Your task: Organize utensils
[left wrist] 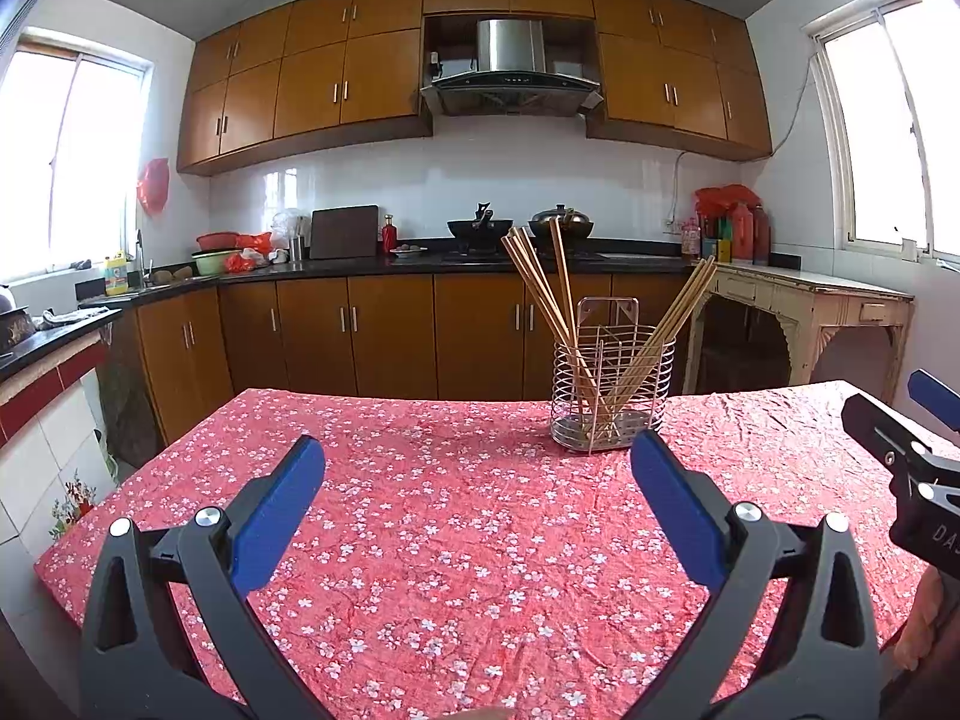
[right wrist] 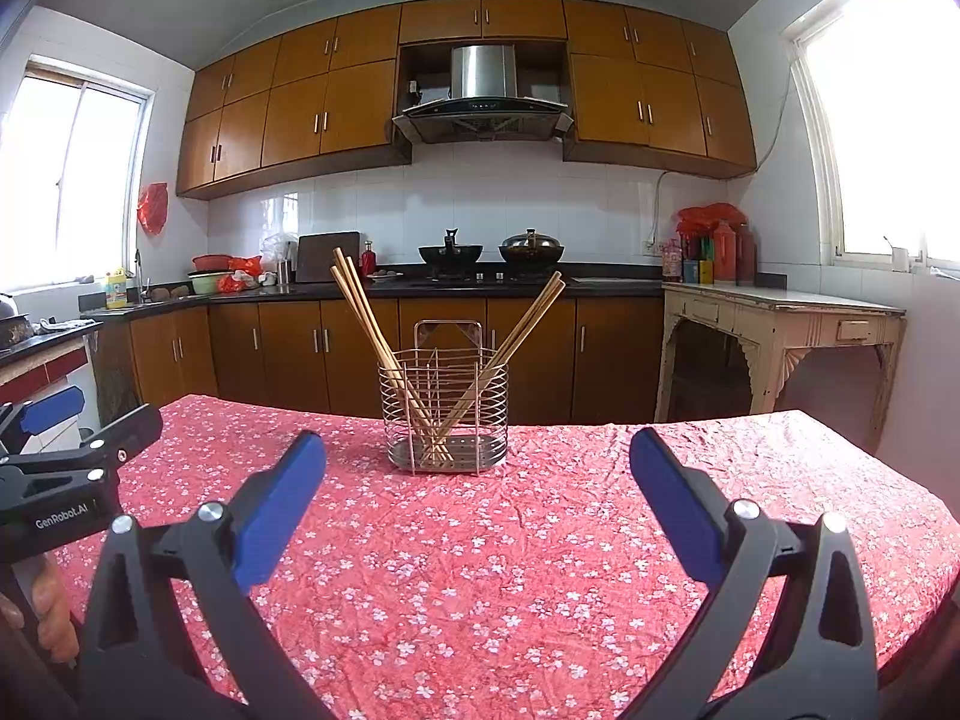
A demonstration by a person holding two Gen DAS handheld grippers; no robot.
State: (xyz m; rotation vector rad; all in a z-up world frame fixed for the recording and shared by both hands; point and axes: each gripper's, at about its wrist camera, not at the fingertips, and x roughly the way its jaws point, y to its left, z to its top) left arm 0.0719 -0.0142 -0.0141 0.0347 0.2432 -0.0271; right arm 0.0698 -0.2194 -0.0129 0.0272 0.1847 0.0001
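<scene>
Ahead of both wide-spread, empty grippers, left gripper [left wrist: 477,483] and right gripper [right wrist: 477,480], the light wire holder [right wrist: 444,411] could be tipped if its leaning chopsticks [right wrist: 372,324] are knocked.

Chopsticks [right wrist: 420,372] in holder [right wrist: 444,414] — on table [right wrist: 540,570].

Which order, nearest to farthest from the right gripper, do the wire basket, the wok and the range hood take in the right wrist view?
From the right gripper:
1. Wire basket, on the table just ahead.
2. Wok, on the stove at the back counter.
3. Range hood, high on the far wall.
</scene>
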